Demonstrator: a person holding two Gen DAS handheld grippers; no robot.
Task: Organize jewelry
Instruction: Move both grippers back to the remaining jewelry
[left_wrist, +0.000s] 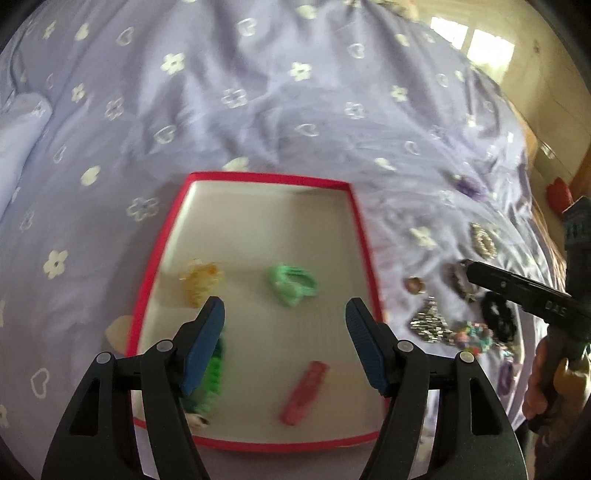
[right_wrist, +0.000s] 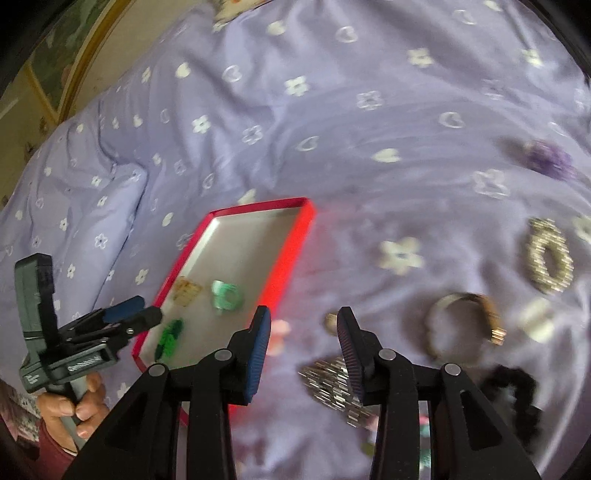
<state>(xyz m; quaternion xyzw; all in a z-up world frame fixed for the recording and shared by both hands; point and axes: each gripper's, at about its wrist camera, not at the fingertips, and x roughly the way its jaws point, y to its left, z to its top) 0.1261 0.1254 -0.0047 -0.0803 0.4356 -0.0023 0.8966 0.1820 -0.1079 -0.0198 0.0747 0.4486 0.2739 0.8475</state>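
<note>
Lilac flowered bedspread (left_wrist: 258, 92) carries everything. Left gripper (left_wrist: 284, 314), jaws apart and empty, hangs over the red tray (left_wrist: 362, 229); inside lie a yellow clip (left_wrist: 201, 282), mint piece (left_wrist: 291, 282), green piece (left_wrist: 214, 373) and red clip (left_wrist: 304, 391). Right gripper (right_wrist: 303, 332), jaws apart and empty, hangs beyond the tray's right edge over a silver bracelet (right_wrist: 328, 384); gold bangle (right_wrist: 465, 325), beaded ring (right_wrist: 550, 254) and black scrunchie (right_wrist: 513, 395) still wait. Roughly half sorted.

Below and ahead of my fingers: a bed under a lilac bedspread (left_wrist: 258, 92), creased, printed with white flowers and hearts. Far right of my left fingers, a bright window (left_wrist: 476, 46) and pale wall. Far left of my right fingers, a wood-framed panel (right_wrist: 55, 66).
</note>
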